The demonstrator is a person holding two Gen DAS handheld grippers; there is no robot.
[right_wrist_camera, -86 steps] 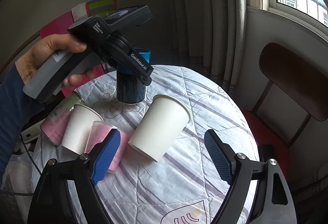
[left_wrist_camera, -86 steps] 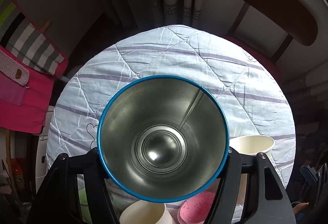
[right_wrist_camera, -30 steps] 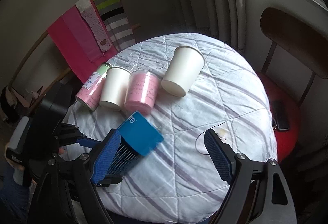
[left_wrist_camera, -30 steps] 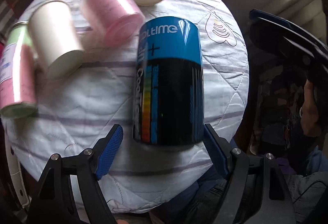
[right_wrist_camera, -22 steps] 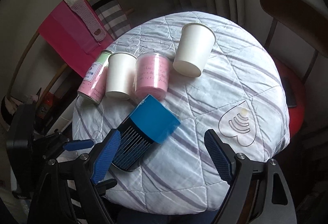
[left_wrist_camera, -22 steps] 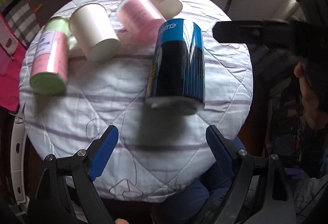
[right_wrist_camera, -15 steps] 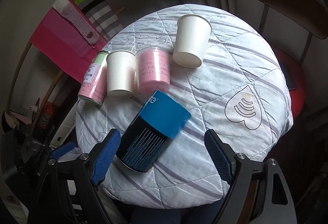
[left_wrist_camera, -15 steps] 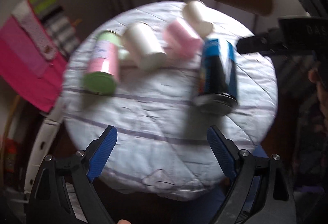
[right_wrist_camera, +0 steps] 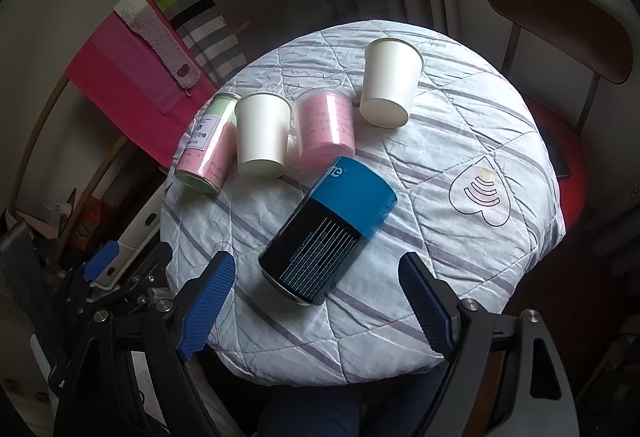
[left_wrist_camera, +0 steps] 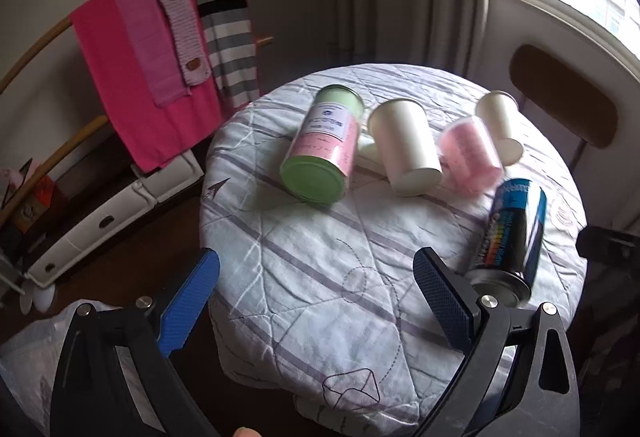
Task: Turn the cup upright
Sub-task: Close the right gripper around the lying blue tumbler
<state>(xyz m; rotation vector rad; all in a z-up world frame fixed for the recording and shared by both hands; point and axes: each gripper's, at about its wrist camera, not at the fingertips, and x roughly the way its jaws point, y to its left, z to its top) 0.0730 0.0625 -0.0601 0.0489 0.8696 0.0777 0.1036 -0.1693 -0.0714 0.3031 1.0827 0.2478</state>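
Note:
A blue-and-black metal cup [right_wrist_camera: 328,233] lies on its side on the round cloth-covered table [right_wrist_camera: 460,257], its base toward me; it also shows in the left wrist view [left_wrist_camera: 510,237]. Behind it several cups lie on their sides: a green-and-pink one [right_wrist_camera: 206,145], a white paper cup [right_wrist_camera: 262,135], a pink one [right_wrist_camera: 326,127] and another white paper cup [right_wrist_camera: 390,83]. My right gripper [right_wrist_camera: 318,297] is open and empty above the near table edge, with the blue cup between its fingers' line of sight. My left gripper [left_wrist_camera: 316,297] is open and empty at the table's left side.
A rack with pink and striped towels [left_wrist_camera: 160,37] stands left of the table. A wooden chair [right_wrist_camera: 560,17] with a red seat stands at the right. White drawers [left_wrist_camera: 108,209] sit on the floor at the left. My left gripper's body [right_wrist_camera: 100,277] shows low left in the right wrist view.
My left gripper let go of the blue cup, which now lies on its side on the table, and pulled back to the left. My right gripper rose over the table.

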